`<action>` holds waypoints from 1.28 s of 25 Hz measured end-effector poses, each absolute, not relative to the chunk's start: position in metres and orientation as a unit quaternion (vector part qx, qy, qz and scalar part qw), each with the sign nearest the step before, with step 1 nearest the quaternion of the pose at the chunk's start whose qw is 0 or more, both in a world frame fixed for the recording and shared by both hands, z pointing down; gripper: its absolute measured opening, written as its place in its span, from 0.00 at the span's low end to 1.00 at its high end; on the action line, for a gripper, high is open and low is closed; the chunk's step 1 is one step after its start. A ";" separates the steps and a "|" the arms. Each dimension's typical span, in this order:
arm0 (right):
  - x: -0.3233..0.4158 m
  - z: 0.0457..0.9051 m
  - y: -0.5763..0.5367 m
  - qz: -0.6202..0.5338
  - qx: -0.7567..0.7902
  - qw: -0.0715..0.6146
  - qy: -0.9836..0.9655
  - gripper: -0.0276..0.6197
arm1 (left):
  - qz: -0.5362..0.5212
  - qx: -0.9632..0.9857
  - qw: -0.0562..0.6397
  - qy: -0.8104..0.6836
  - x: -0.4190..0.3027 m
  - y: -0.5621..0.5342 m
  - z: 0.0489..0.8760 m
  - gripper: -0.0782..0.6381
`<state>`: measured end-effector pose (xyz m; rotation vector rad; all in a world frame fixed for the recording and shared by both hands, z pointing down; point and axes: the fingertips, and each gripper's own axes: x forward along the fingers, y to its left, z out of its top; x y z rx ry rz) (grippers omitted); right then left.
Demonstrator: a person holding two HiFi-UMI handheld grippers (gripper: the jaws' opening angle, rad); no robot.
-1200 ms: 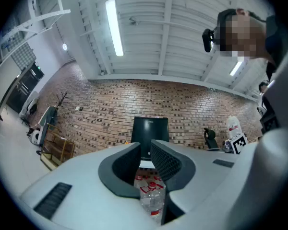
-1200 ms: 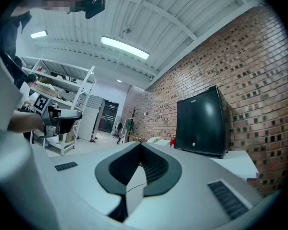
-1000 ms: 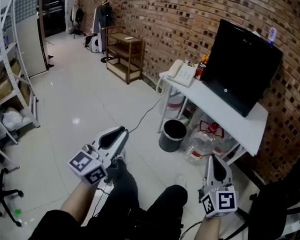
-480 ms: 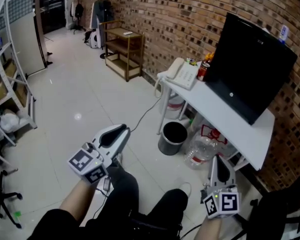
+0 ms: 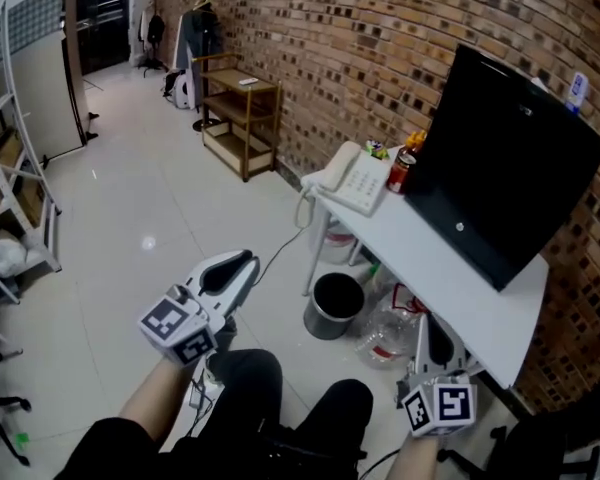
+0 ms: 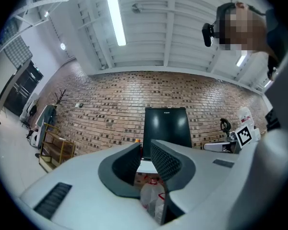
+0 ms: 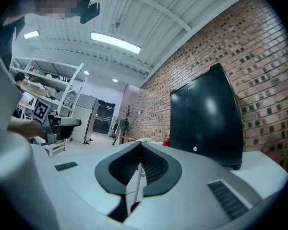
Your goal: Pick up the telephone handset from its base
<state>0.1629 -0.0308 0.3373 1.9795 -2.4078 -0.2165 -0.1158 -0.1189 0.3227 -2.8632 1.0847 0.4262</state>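
The white telephone (image 5: 358,180) sits on the left end of a white table (image 5: 430,258), with its handset (image 5: 330,171) resting on the base's left side. My left gripper (image 5: 246,262) is held low over the floor, well short of the table, jaws shut and empty. My right gripper (image 5: 433,330) is lower right, beside the table's near edge, also shut on nothing. In the left gripper view the left gripper (image 6: 146,153) points at the black monitor (image 6: 165,126). In the right gripper view the right gripper (image 7: 140,161) has its pads meeting.
A large black monitor (image 5: 510,163) and a red can (image 5: 400,173) stand on the table behind the telephone. Under it are a black bin (image 5: 335,303) and a water bottle (image 5: 385,330). A wooden shelf (image 5: 238,118) stands along the brick wall; metal racks (image 5: 15,168) at left.
The table and telephone have drawn nearer and shifted left in the head view as the person moved forward. Both grippers keep their pose and stay shut.
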 end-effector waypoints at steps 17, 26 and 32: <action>0.196 0.332 -0.162 -0.074 0.614 0.007 -0.786 0.06 | 0.121 -0.925 0.024 0.360 -0.071 -0.241 0.317 0.20; 0.205 0.320 -0.211 -0.092 0.616 0.001 -0.782 0.06 | 0.108 -0.929 0.022 0.354 -0.040 -0.296 0.309 0.20; 0.223 0.315 -0.242 -0.094 0.623 -0.002 -0.777 0.06 | 0.077 -0.926 0.019 0.368 -0.021 -0.340 0.309 0.20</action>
